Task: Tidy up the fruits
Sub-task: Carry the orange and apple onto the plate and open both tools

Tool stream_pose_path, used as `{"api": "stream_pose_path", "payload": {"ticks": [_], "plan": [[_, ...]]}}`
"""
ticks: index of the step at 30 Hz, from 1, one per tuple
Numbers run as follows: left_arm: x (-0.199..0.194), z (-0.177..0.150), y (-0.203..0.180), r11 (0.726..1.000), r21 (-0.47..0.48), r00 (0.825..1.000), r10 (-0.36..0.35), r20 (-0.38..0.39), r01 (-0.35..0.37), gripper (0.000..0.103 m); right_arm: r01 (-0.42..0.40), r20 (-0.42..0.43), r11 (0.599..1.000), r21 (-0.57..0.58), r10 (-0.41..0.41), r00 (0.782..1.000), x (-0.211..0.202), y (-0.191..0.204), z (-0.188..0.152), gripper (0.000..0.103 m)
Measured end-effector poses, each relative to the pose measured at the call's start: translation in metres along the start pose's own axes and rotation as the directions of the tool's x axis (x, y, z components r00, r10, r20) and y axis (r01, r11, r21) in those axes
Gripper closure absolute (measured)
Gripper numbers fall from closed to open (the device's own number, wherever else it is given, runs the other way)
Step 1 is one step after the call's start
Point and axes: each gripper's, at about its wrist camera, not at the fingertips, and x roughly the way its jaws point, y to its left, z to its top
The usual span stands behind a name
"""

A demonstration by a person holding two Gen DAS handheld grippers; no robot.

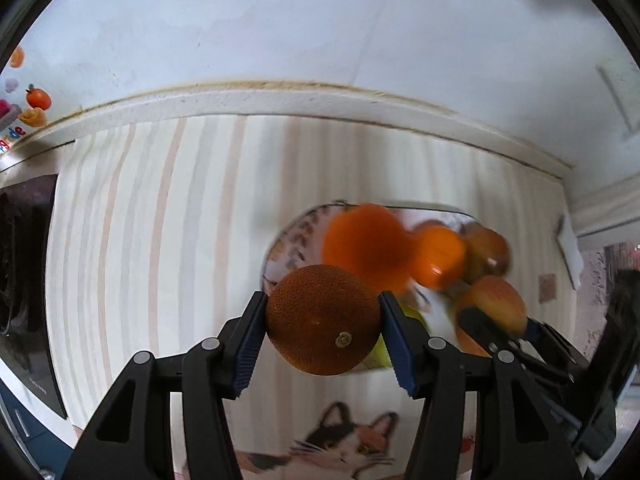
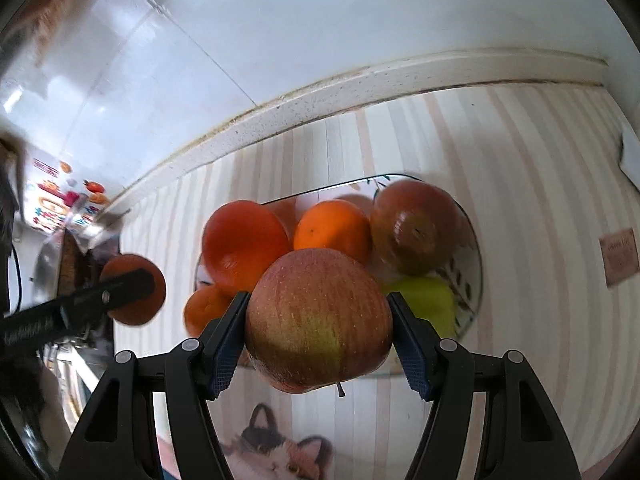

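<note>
My left gripper is shut on a dimpled orange, held above the striped tablecloth just left of the fruit plate. My right gripper is shut on a red-green apple, held over the near side of the plate. On the plate lie two oranges, another red apple, a green fruit and a small orange. The left gripper with its orange shows at the left of the right wrist view. The right gripper's apple shows in the left wrist view.
The striped tablecloth has a cat picture at the near edge. A white wall ledge runs behind the table. Fridge magnets are at the far left. A dark appliance stands at the left.
</note>
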Motion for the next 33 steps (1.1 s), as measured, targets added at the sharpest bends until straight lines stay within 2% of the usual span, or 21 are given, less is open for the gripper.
{"api": "stream_pose_path", "payload": {"ticks": [3, 8, 17, 28, 31, 33], "plan": [[0.022, 0.012, 0.012, 1.0, -0.017, 0.999, 0.014, -0.045, -0.015, 0.05, 0.021, -0.011, 1.0, -0.011, -0.021, 1.0, 0.01, 0.003, 0.002, 0.033], [0.049, 0.018, 0.02, 0.999, -0.036, 0.994, -0.011, -0.11, 0.007, 0.05, 0.062, -0.021, 0.997, -0.039, -0.062, 0.998, 0.021, 0.007, 0.001, 0.033], [0.055, 0.022, 0.033, 0.997, -0.07, 0.993, -0.028, -0.112, 0.021, 0.047, 0.101, -0.025, 0.993, -0.065, -0.103, 0.994, 0.028, 0.015, 0.001, 0.032], [0.064, 0.014, 0.034, 0.998, -0.057, 0.991, -0.029, -0.131, 0.021, 0.047, 0.091, -0.037, 0.995, -0.038, -0.092, 0.995, 0.027, 0.01, 0.007, 0.031], [0.064, 0.014, 0.034, 0.998, -0.066, 0.99, -0.024, -0.136, 0.015, 0.047, 0.082, -0.037, 0.996, -0.025, -0.083, 0.996, 0.024, 0.009, 0.008, 0.028], [0.061, 0.014, 0.035, 0.998, -0.068, 0.991, -0.023, -0.135, 0.014, 0.047, 0.083, -0.031, 0.996, -0.017, -0.084, 0.996, 0.02, 0.008, 0.009, 0.021]]}}
